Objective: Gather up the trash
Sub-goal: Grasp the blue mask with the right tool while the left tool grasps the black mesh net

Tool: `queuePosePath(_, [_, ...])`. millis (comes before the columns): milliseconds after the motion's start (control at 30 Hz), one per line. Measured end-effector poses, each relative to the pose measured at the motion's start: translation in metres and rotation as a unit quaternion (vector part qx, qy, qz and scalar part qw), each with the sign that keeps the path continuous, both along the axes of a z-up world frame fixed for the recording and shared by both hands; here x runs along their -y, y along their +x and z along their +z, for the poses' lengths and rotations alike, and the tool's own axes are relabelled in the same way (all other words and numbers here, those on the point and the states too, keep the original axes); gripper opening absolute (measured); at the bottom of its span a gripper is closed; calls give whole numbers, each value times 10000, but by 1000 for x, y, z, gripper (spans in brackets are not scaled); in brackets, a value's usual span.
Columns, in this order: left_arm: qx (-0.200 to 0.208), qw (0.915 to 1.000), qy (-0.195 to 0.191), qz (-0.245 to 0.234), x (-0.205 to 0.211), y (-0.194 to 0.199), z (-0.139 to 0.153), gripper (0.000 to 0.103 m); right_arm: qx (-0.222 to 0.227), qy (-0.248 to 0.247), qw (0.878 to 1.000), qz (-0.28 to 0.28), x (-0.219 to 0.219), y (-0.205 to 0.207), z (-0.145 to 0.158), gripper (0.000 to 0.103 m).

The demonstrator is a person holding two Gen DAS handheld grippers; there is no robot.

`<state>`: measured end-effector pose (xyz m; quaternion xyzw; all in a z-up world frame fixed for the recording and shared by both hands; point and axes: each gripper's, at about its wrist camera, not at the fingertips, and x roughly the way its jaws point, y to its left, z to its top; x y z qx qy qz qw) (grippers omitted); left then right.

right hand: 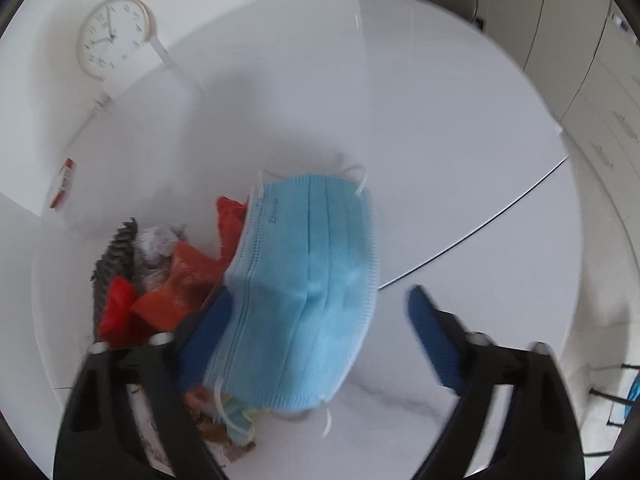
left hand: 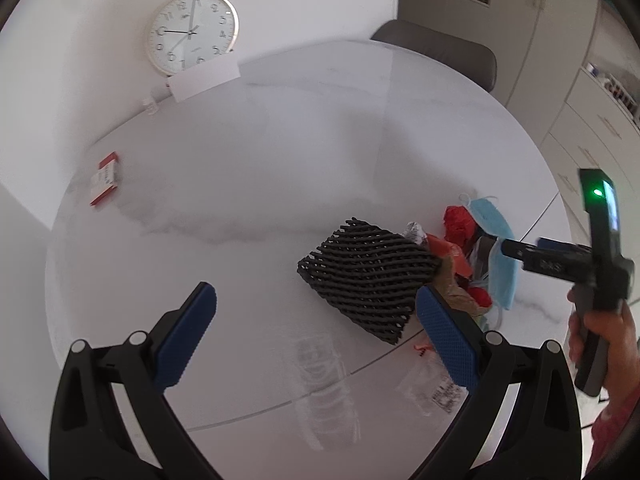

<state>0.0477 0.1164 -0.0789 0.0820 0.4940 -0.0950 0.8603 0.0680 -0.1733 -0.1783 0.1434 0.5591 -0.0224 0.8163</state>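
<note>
Now mask [right hand: 304,280] btwn right tongs [right hand: 320,316]

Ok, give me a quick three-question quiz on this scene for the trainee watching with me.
1. True or false: the left tool is shut on the black foam net.
2. What lies between the fingers of the right tool? A) blue face mask B) a bottle C) a spoon
3. Name the round thing by the wall at the far edge of the table.
Key: 1 false, its jaws stand open; 2 A; 3 the clock.
</note>
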Motion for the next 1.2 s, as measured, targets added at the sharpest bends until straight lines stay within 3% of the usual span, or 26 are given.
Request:
queuePosePath(100, [-91,9998,-36,-193,-3,13,-12,95,-5,576,9981,-212,6,0,-6,43])
queuePosePath(200, [-198,9990,-127,-391,-3,24,-24,95,55,600,9977,-323,8,-5,1,26])
queuePosePath(433, [-213,9930,-209,-1140,3,41,-48,95,355,994,9920,-695,24,-22,25,23])
queuePosePath(567, [-245,9819,-262,-1859,13,43,-63,95,577,1404,9839,-945,40,-34,41,23])
queuePosePath(633, [-290,9751,-183,-2191,19,41,-69,95,632,1495,9813,-1034,44,-37,45,24])
queuePosePath(833, [-278,9421,49,-3340,49,18,-74,95,740,1483,9784,-1234,57,-57,56,26])
queuePosePath(933, [-193,9278,586,-3680,68,6,-88,95,784,1496,9765,-1342,62,-66,57,26])
queuePosePath(1000, [-192,9233,867,-3736,78,5,-99,95,796,1510,9750,-1422,63,-69,56,26])
queuePosePath(1100, [-396,9211,1068,-3722,89,11,-113,84,826,1505,9735,-1510,68,-77,55,26])
queuePosePath(1200, [-589,9211,1180,-3664,96,16,-123,58,861,1520,9717,-1593,74,-89,55,26])
